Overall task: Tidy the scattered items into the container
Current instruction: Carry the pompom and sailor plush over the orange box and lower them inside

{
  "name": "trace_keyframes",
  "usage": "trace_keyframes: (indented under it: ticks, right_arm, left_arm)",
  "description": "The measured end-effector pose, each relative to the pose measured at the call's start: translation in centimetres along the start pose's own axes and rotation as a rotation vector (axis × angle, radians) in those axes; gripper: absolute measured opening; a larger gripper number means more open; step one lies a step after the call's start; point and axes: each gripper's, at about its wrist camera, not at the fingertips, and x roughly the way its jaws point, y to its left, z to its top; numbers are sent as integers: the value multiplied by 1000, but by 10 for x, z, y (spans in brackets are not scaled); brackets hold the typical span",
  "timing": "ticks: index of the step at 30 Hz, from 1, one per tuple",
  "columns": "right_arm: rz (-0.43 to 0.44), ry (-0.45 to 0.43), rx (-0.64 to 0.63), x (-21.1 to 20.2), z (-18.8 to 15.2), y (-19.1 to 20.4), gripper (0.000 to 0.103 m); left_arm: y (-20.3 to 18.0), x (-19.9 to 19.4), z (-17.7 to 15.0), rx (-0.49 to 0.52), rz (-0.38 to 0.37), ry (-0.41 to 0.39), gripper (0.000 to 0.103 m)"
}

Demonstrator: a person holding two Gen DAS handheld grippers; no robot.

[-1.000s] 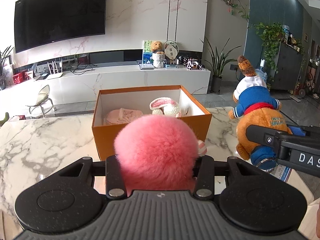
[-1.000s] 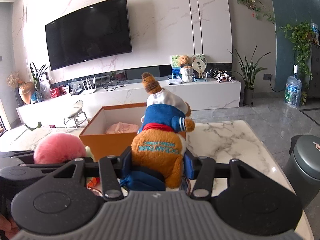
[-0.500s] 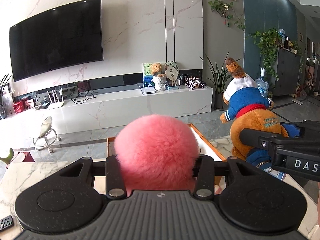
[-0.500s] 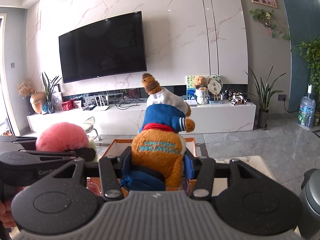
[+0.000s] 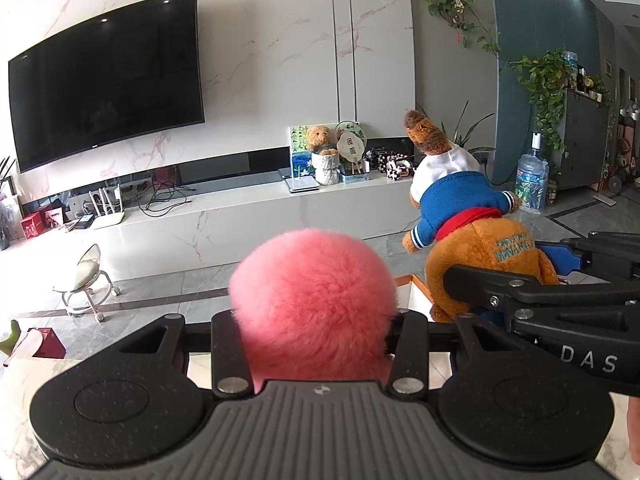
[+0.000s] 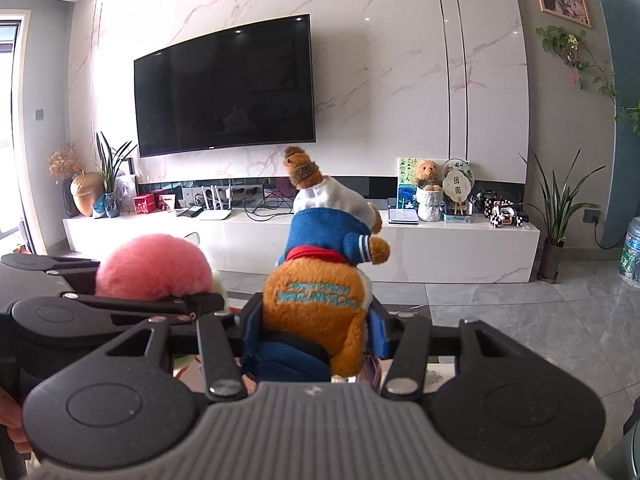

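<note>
Left gripper (image 5: 314, 322) pinching a fluffy pink pom-pom ball (image 5: 312, 300) between its two black fingers (image 5: 226, 350), the fur bulging over both of them and hiding the fingertips. Right gripper (image 6: 312, 328) clamping a brown plush toy (image 6: 320, 280) in a blue sweater and white cap, gripping low on the body around its blue shorts, blue pads pressing in from either side. Plush riding head forward and tilted away from the camera, teal lettering on its back appearing upside down. Both toys hanging in the air side by side, pom-pom to the left of the plush, near each other but not touching. From the left wrist view, only a thin orange rim of the box (image 5: 416, 280) peeking out between pom-pom and plush, just below and ahead of both; box interior hidden. Marble tabletop (image 5: 16, 384) showing at the lower left edge under the left gripper.

Facing a white marble wall carrying a black television (image 6: 224, 88), a long white console (image 6: 440, 240) beneath it bearing a small teddy bear (image 6: 426, 172), a router and tangled cables. White stool (image 5: 86, 280) standing on the grey tiled floor.
</note>
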Motion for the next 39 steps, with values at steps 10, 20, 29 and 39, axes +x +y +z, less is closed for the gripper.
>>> trace_keyframes:
  ticks: [10, 20, 29, 39]
  right_arm:
    - [54, 151, 47, 91, -10, -11, 54]
    - [102, 394, 92, 168, -47, -19, 54]
    - [173, 545, 75, 206, -54, -21, 55]
    - [196, 695, 115, 242, -74, -23, 56]
  left_arm:
    - [29, 71, -21, -44, 8, 143, 49]
    - [46, 124, -57, -58, -6, 362, 49]
    - [45, 146, -73, -34, -39, 467, 50]
    - [45, 163, -86, -36, -43, 582, 50]
